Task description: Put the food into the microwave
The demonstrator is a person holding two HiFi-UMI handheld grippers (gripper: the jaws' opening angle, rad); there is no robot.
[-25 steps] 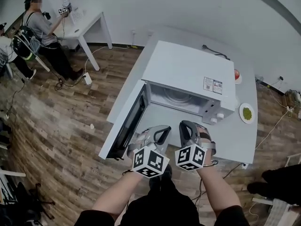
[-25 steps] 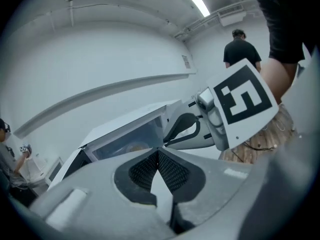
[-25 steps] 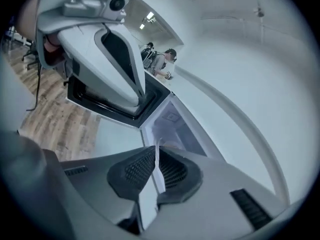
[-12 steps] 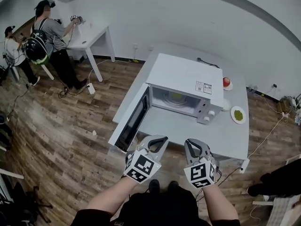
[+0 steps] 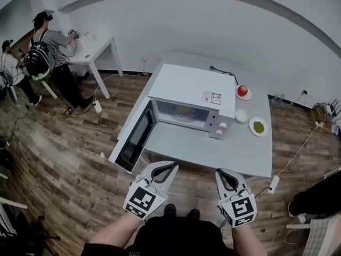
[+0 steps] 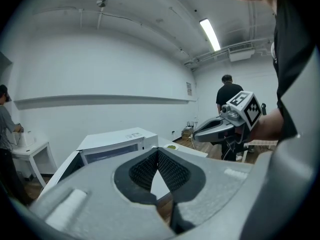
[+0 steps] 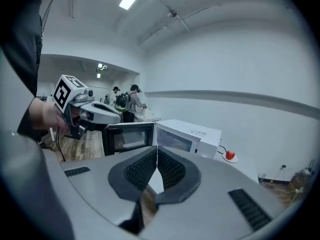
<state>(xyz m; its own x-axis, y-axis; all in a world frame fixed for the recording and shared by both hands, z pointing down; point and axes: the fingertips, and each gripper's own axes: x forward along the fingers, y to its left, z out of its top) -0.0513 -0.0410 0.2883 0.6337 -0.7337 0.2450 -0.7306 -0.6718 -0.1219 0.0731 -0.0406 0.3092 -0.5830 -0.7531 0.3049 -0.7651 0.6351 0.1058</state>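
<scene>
Food (image 5: 184, 110), a greenish plateful, is sitting inside the microwave (image 5: 189, 84), straight ahead of both grippers and well apart from them. Door (image 5: 134, 138) is hanging open ahead of the left gripper (image 5: 171, 167), whose jaws are resting together, pad on pad. Right gripper (image 5: 221, 174) is hovering beside it, off the table (image 5: 213, 153) edge. Its jaws have just been closing, pads meeting on themselves. Tomato (image 5: 242, 90) and green plate (image 5: 258, 127) are lying further ahead, rightward.

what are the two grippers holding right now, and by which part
Nothing is held. The grey left gripper and the grey right gripper each have their jaws closed together, pad against pad, with nothing between them.
</scene>
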